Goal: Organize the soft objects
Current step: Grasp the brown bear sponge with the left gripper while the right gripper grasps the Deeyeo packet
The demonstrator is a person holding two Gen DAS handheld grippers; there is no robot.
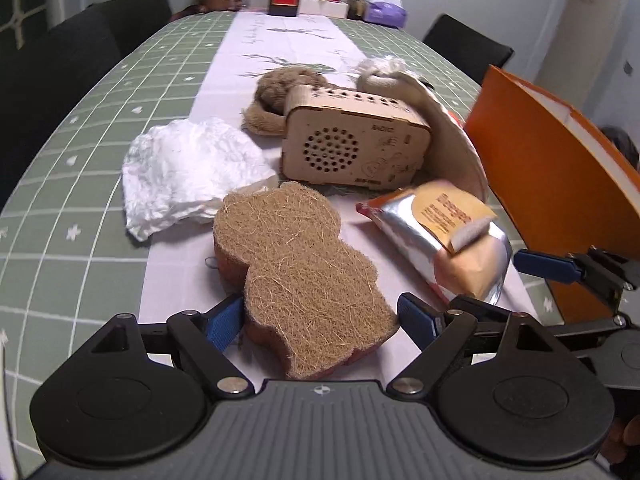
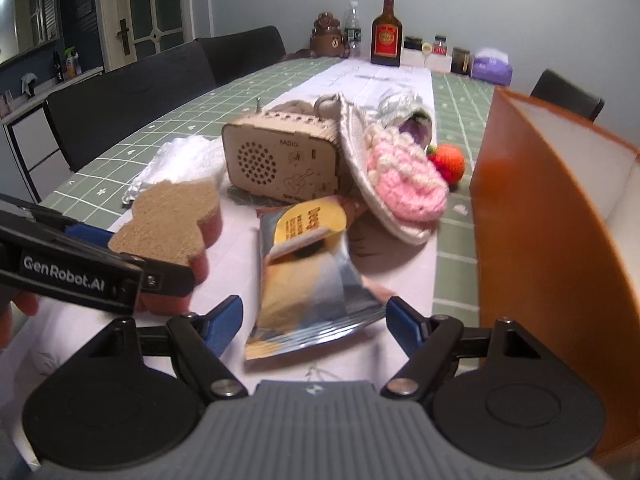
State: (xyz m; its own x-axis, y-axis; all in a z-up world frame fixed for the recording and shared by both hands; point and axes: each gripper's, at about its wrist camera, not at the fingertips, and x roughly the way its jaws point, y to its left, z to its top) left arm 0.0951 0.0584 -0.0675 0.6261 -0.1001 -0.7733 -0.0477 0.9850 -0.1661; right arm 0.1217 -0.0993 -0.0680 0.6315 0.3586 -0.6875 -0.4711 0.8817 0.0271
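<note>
A bear-shaped brown scrub sponge [image 1: 296, 272] lies on the white runner between the fingers of my left gripper [image 1: 320, 320]; the jaws stand open around its near end, the left pad [image 1: 224, 322] close to its side. It also shows in the right wrist view [image 2: 168, 220]. A foil snack packet [image 2: 308, 280] lies between the open fingers of my right gripper [image 2: 314, 320], and shows in the left wrist view [image 1: 440, 240]. A white crumpled cloth [image 1: 188, 172], a brown plush [image 1: 280, 92], and a pink knitted piece [image 2: 404, 180] on a slipper lie nearby.
A wooden radio box [image 1: 352, 140] stands mid-table. An orange box [image 2: 552, 224] stands open at the right. A knitted strawberry [image 2: 450, 162] lies behind the slipper. Bottles and jars [image 2: 386, 36] line the far table end. Dark chairs [image 2: 132, 108] stand along the left.
</note>
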